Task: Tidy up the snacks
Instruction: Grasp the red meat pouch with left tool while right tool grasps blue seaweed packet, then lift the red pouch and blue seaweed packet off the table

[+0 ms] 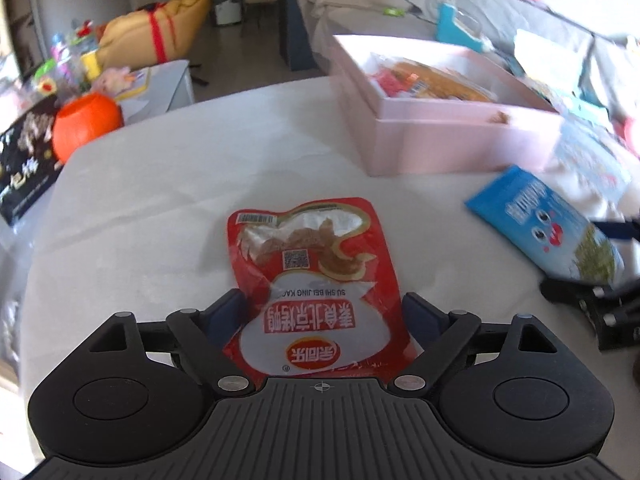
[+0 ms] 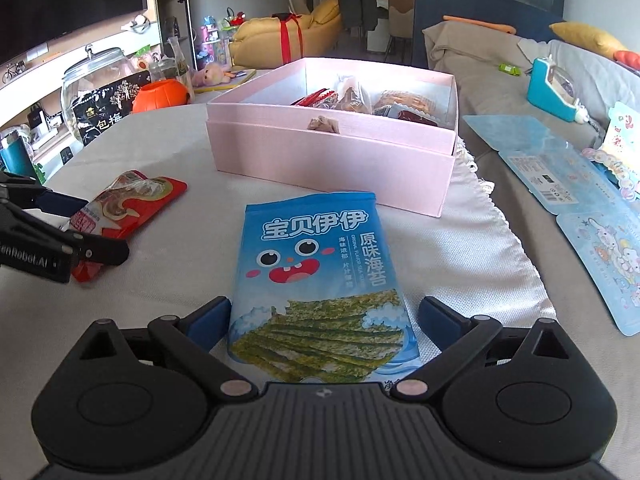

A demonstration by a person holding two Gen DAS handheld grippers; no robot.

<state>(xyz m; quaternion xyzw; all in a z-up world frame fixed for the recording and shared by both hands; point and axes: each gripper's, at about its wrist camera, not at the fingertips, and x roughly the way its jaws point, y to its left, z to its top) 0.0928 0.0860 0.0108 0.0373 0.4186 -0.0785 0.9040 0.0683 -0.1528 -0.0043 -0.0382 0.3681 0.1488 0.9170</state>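
**Two packets left, box partly filled**

Several wrapped snacks already lie in the pink box (image 2: pixel 332 148) at the table's far edge. Two remain on the table (image 2: pixel 160 292), I judge. My left gripper (image 1: pixel 320 312) is spread around the red packet (image 1: pixel 316 280), its blue pads beside its edges; whether they touch, I cannot tell. My right gripper (image 2: pixel 324 320) is spread around the blue seaweed packet (image 2: pixel 320 280). Each packet's long axis points toward the box.
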